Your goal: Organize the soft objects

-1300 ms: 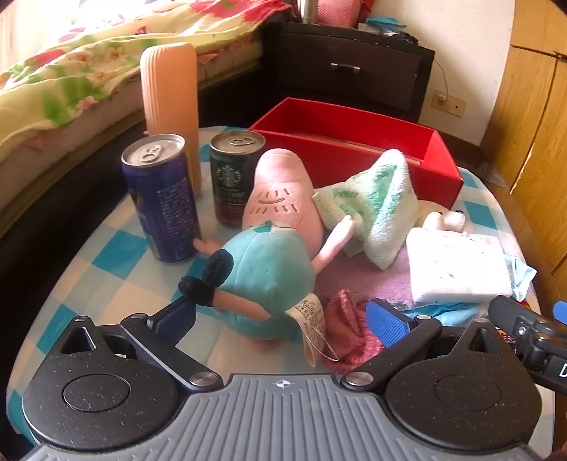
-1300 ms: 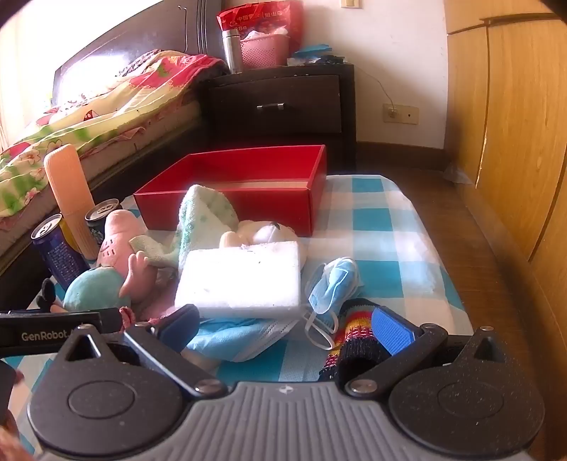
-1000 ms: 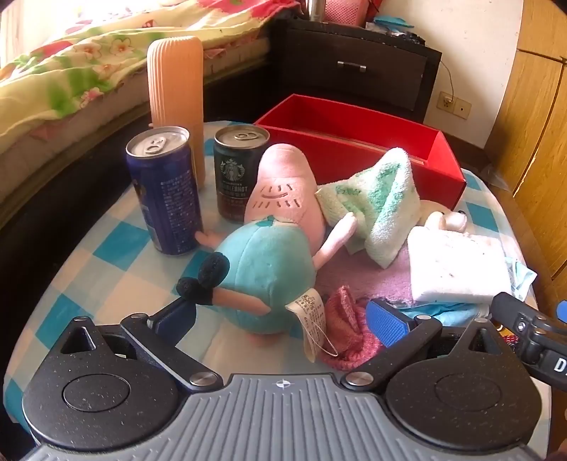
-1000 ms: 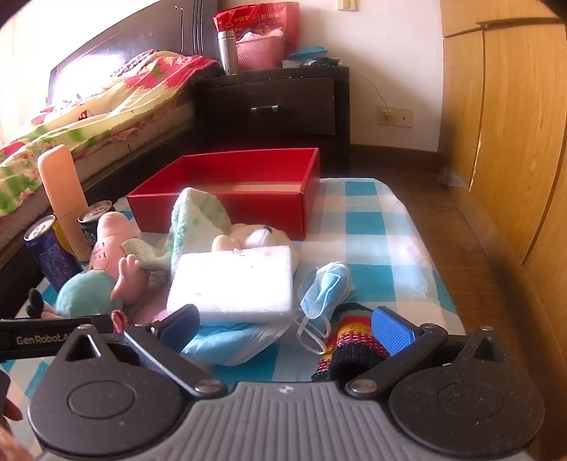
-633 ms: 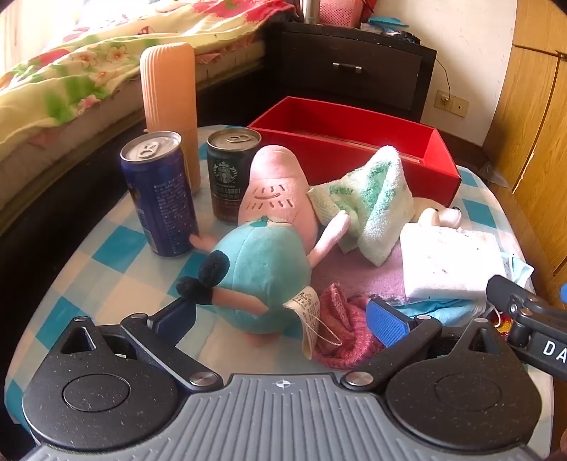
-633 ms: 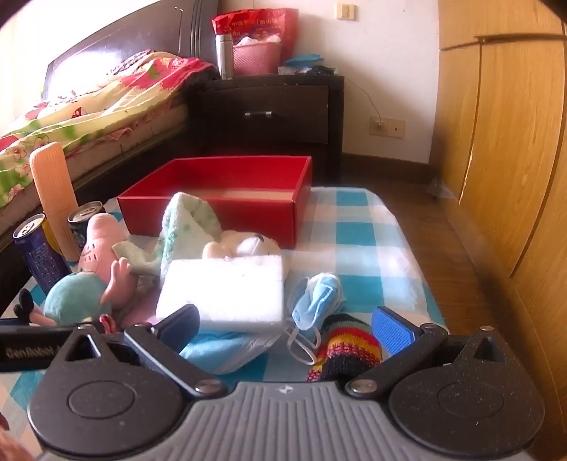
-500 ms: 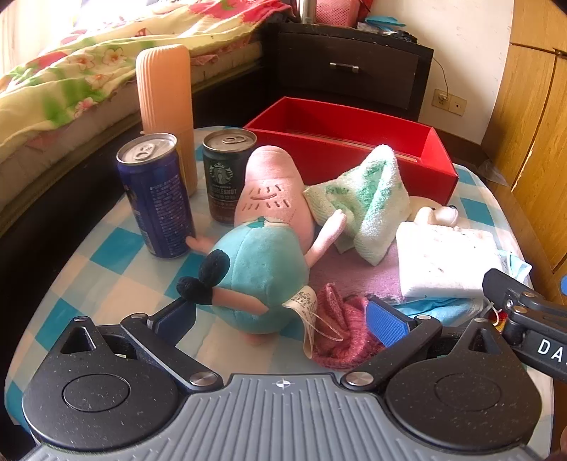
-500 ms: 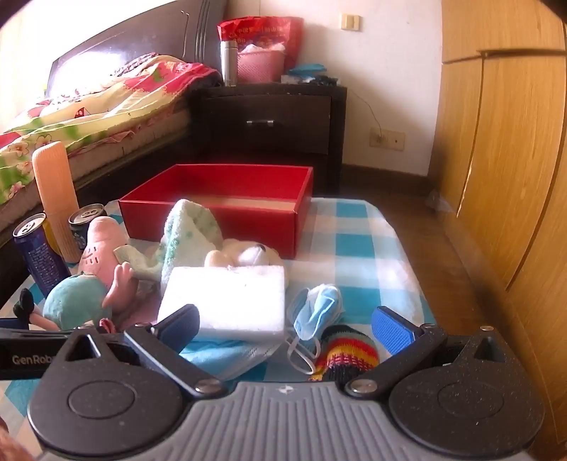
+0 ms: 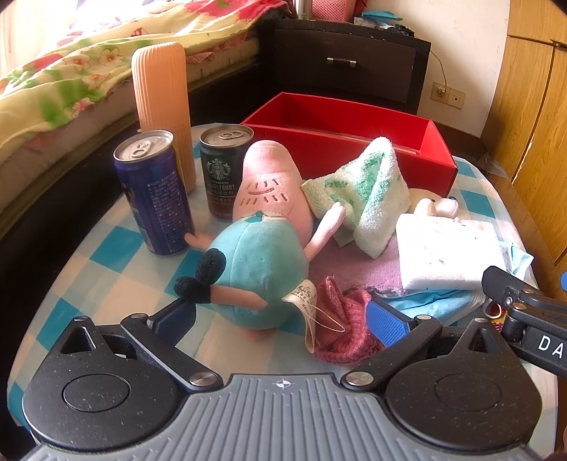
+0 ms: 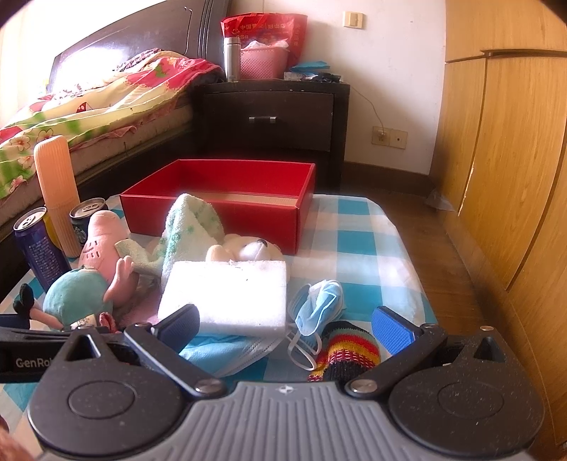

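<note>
The plush toy point(image 9: 258, 262), with teal body and pink head, lies near the left gripper point(image 9: 280, 319), whose jaws stand wide apart and hold nothing. Beside it are a pink knitted piece point(image 9: 340, 329), a green towel point(image 9: 368, 195) and a white folded cloth point(image 10: 226, 294). The right gripper point(image 10: 287, 328) is also open, over a blue mask point(image 10: 319, 305) and a striped sock point(image 10: 349, 351), partly hidden. The red box point(image 10: 248, 212) stands far behind.

dark can point(image 9: 224, 175): starbucks logo, "doubleshot"
right gripper's body point(image 9: 538, 333): white letters "da", cut off at the frame edge
left gripper's body point(image 10: 32, 358): "genro", cut off
red bag point(image 10: 264, 30): chinese characters, too small to read
</note>
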